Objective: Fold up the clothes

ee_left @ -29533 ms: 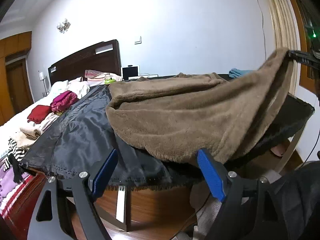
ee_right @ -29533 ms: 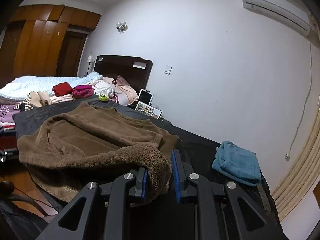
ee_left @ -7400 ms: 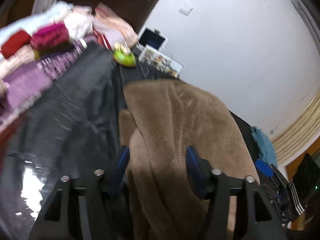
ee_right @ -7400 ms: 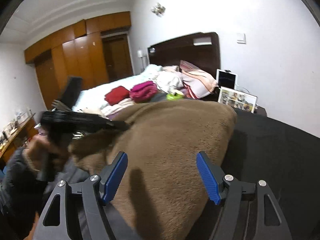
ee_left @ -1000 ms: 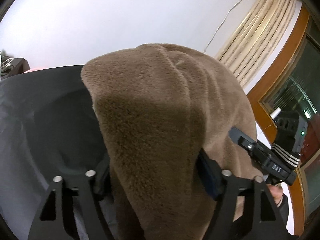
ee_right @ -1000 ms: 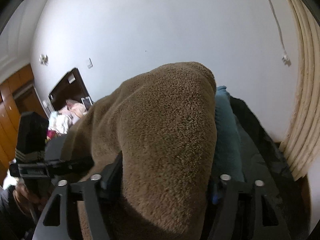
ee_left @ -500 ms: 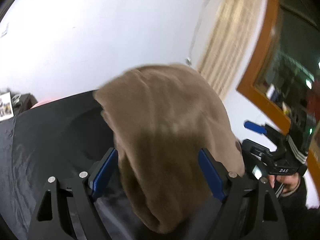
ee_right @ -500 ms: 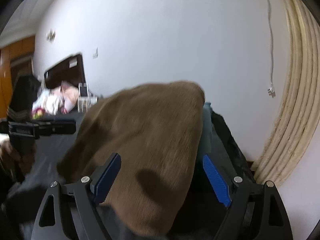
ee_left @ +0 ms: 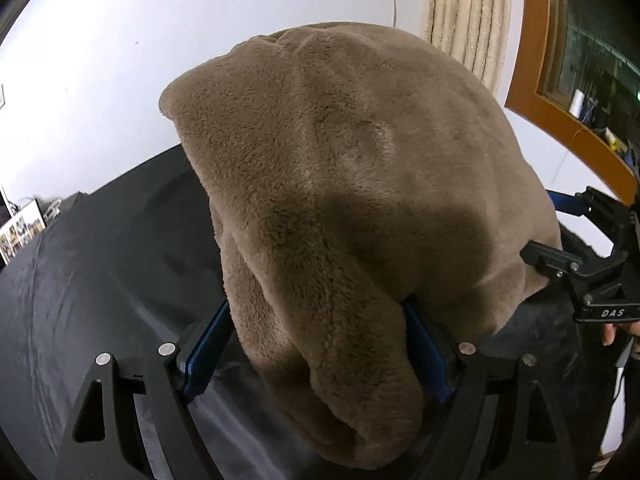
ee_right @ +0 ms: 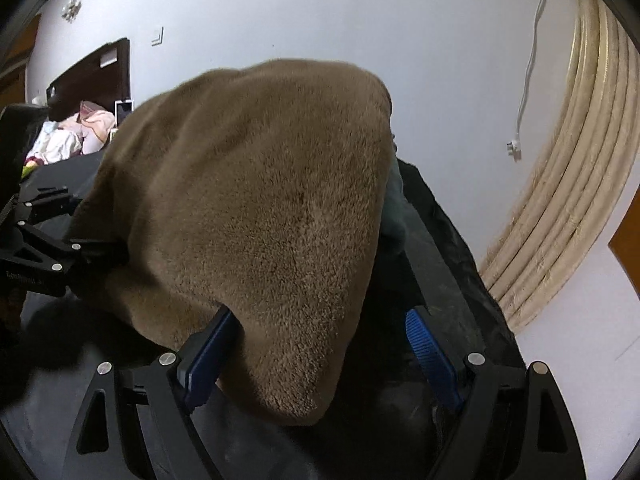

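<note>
Left wrist view: the brown fleece garment (ee_left: 352, 160) sits as a thick folded bundle on the black-covered worktop (ee_left: 100, 260), towards the edge by the curtain. Its near fold lies between the blue pads of the left tool (ee_left: 316, 346), which stand wide apart and are not pinching it. Half a second ago this tool was drawn back with both pads clear of the cloth; now it has pushed in again. The right tool (ee_left: 560, 226) meets the bundle's right side, its fingers also spread.

Right wrist view: the right tool (ee_right: 320, 354) is wide too. The garment (ee_right: 260, 180) brushes its left pad while the right pad is bare, with dark worktop (ee_right: 448, 248) behind. The left tool (ee_right: 80, 224) presses in at the bundle's far side (where its fingertips end under the fleece I cannot tell).

I judge the folding itself done; this return from both sides looks like squaring or shifting the bundle, not a new fold
</note>
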A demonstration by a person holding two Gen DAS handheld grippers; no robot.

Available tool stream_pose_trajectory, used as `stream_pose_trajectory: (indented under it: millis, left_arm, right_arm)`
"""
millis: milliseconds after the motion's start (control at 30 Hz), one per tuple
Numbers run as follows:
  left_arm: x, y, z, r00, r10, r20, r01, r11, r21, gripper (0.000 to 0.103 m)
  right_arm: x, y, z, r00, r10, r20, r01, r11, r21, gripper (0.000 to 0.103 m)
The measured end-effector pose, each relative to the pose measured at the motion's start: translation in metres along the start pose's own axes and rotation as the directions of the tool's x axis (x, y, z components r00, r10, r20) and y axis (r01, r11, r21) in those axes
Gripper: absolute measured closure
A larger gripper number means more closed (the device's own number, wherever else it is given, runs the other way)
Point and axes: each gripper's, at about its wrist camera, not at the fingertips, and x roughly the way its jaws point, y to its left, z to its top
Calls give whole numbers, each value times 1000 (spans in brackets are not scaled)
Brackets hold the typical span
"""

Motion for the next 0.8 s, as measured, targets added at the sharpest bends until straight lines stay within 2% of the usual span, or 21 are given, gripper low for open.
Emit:
stream_pose_trajectory:
  millis: [133, 233, 333, 433, 567, 800]
  left_arm:
    - [-6, 10, -3, 1000, -25, 1, 25, 999, -29, 17]
    - [-17, 17, -5, 999, -50, 12, 51, 997, -62, 17]
    - [-31, 21, -7, 998, -54, 31, 57, 995, -81, 17]
    - [-45, 29, -13, 997, -57, 42, 62, 992, -106, 17]
    - [-57, 41, -22, 997, -61, 44, 66, 988, -140, 16]
    - [-63, 54, -32, 997, -68, 41, 74, 984, -160, 16]
  right_arm:
    - [-7, 4, 6, 1000, -12, 10, 13, 1000, -16, 17]
    - [-28, 8, 26, 996, 16, 92, -15, 1000, -13, 17]
    - [-49, 13, 50, 981, 53, 185, -51, 999, -17, 17]
    - [-43, 30, 83, 972, 88, 220, -74, 995, -72, 17]
    - [-18, 57, 118, 971, 149, 185, -128, 984, -122, 17]
    - [43, 81, 148, 993, 111, 35, -105, 985, -134, 17]
